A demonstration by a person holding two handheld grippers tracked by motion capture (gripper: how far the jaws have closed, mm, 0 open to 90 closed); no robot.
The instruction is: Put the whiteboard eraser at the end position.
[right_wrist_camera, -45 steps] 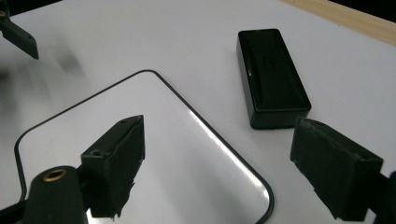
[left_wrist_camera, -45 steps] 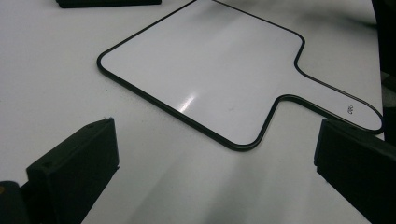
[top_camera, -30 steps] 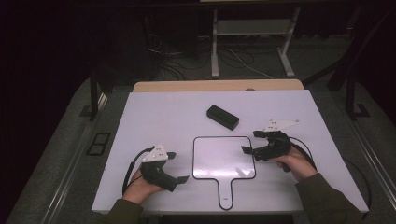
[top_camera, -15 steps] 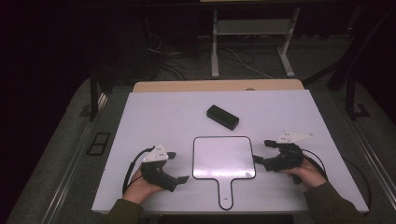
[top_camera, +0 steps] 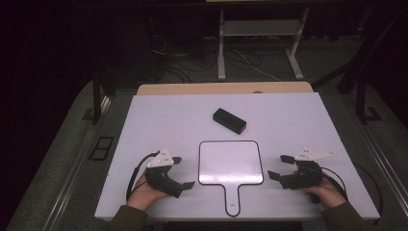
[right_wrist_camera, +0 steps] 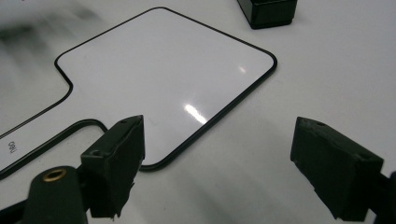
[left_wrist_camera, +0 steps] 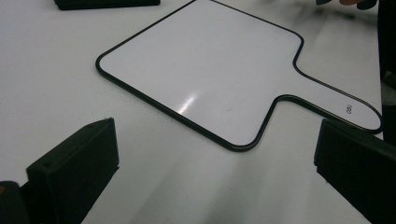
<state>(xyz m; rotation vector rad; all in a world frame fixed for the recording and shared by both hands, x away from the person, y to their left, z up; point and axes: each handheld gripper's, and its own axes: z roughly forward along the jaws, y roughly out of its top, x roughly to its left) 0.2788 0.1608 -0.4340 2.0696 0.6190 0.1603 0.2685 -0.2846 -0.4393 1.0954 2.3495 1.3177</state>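
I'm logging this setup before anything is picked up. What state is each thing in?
Paddle whiteboard: flat on the table, blank, handle toward the person, untouched.
Black box: lying flat beyond the whiteboard, untouched.
Left gripper: open, empty, left of the whiteboard.
Right gripper: open, empty, right of the whiteboard.

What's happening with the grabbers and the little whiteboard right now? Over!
Left gripper open, empty, left of the paddle whiteboard. Right gripper open, empty, on its right. Whiteboard flat on table, untouched. Black box sits beyond, not blocking.

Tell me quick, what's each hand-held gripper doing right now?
Left hand-held gripper: open, holding nothing, beside the board.
Right hand-held gripper: open, holding nothing.
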